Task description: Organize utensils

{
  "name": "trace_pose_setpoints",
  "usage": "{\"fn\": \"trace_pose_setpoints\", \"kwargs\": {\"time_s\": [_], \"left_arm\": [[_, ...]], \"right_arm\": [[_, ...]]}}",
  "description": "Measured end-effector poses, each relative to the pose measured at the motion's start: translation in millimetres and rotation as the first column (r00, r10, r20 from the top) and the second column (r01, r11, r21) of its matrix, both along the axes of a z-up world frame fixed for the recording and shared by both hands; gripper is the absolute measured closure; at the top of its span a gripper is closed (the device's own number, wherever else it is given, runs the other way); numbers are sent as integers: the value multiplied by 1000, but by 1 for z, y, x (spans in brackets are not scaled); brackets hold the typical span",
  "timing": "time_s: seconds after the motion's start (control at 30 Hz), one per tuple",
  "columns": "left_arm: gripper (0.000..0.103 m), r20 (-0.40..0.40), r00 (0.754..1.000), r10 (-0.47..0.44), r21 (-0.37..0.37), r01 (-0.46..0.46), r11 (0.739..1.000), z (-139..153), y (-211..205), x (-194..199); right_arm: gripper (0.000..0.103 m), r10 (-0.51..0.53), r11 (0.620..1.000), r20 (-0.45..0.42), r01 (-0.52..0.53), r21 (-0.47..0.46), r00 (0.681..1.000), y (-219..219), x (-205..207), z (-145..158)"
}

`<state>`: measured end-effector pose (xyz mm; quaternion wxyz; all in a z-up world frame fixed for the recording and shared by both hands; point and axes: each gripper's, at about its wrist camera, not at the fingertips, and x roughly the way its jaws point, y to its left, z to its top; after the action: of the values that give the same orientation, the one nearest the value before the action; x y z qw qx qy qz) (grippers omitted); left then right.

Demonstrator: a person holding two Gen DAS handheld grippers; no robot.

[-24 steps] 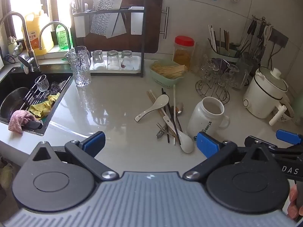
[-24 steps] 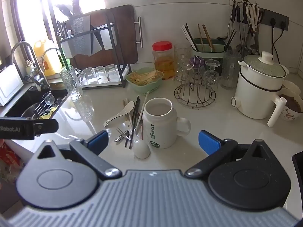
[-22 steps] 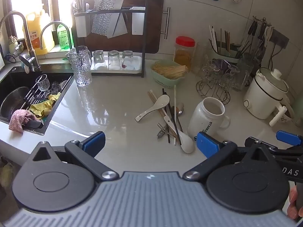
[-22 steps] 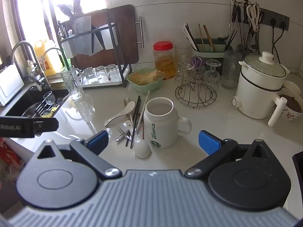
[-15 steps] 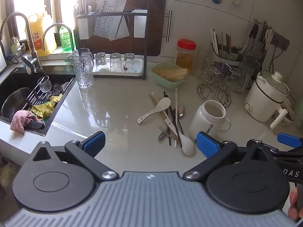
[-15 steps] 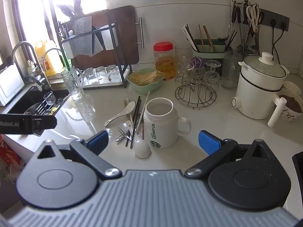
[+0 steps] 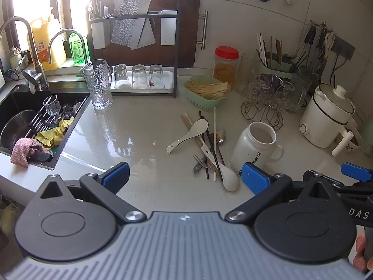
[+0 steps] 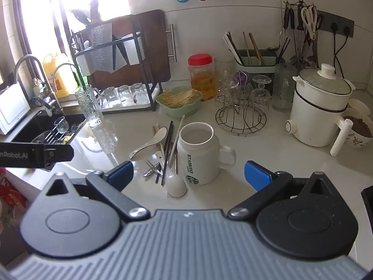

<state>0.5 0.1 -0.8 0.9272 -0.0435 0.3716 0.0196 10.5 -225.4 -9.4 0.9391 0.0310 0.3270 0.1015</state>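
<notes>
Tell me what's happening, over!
Left claw open, empty. Right claw open, empty. Utensils piled loose on the counter, untouched, beside the empty mug. Nothing in the way.

A home kitchen is shown: a sink (image 7: 14,107) with taps (image 7: 21,44) and dishcloths, a glass rack (image 7: 139,46), tiled walls, a cooker pot (image 7: 326,114), and cutlery (image 7: 209,144) strewn on the surface (image 7: 139,128).
</notes>
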Motion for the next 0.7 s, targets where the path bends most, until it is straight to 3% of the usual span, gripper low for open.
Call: {"fn": "trace_pose_setpoints", "kwargs": {"time_s": [0.7], "left_arm": [[0, -7, 999, -31, 11, 31, 999, 0, -1, 10]], "right_arm": [[0, -15, 1000, -1, 15, 3, 1000, 0, 2, -2]]}}
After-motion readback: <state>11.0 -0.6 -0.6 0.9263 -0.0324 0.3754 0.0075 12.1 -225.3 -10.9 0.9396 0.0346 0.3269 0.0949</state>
